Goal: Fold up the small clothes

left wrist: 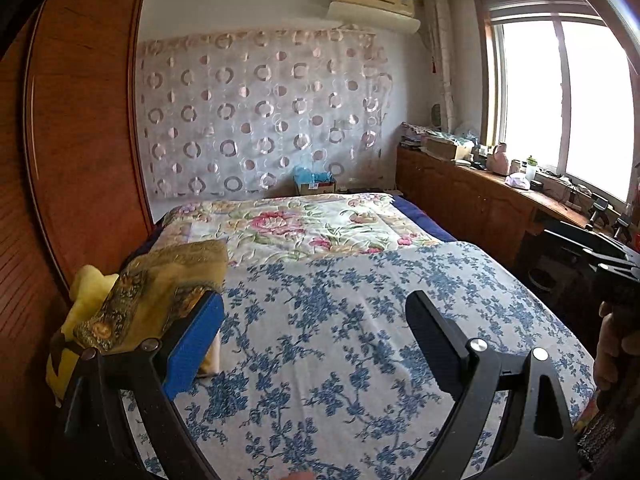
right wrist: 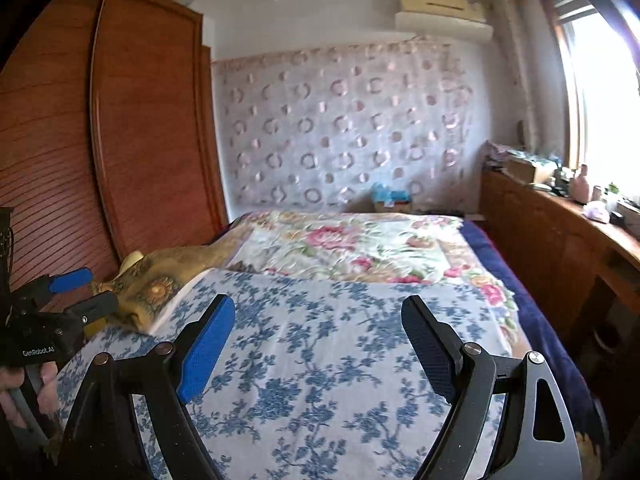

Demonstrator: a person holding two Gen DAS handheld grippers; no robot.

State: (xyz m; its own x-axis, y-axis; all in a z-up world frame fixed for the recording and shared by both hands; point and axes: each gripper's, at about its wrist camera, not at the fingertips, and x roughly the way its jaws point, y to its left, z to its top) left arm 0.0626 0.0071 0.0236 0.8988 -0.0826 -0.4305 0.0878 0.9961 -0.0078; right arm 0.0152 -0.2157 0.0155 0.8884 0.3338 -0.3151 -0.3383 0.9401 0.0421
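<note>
The folded clothes (left wrist: 160, 292), a patterned gold-brown piece over a yellow one (left wrist: 86, 300), sit in a small pile at the bed's left edge, next to the wooden wardrobe (left wrist: 80, 120). The pile rests partly on the blue-flowered sheet (left wrist: 340, 340) that covers the near end of the bed, and partly against the pink-flowered quilt (left wrist: 300, 224) behind that sheet.

In the left wrist view the left tool (left wrist: 316, 320) stands wide, with nothing between its fingers; the pile lies just beyond and left of its blue-padded left finger (left wrist: 196, 340), and whether the pad touches the cloth cannot be told. The right wrist view shows the same tool from the side (right wrist: 80, 292), a hand (right wrist: 24, 392) on its grip, its tips just beside the pile.

The right tool (right wrist: 318, 328) is also wide and empty, hovering over the bare middle of the sheet, well to the right of the pile. Its view is somewhat blurred.

Right of the bed runs a low wooden desk (left wrist: 480, 196) under the window (left wrist: 560, 100), cluttered with small items. A circle-patterned curtain (left wrist: 260, 112) hangs on the wall behind the bed's far end, an air conditioner (left wrist: 372, 4) above it.
</note>
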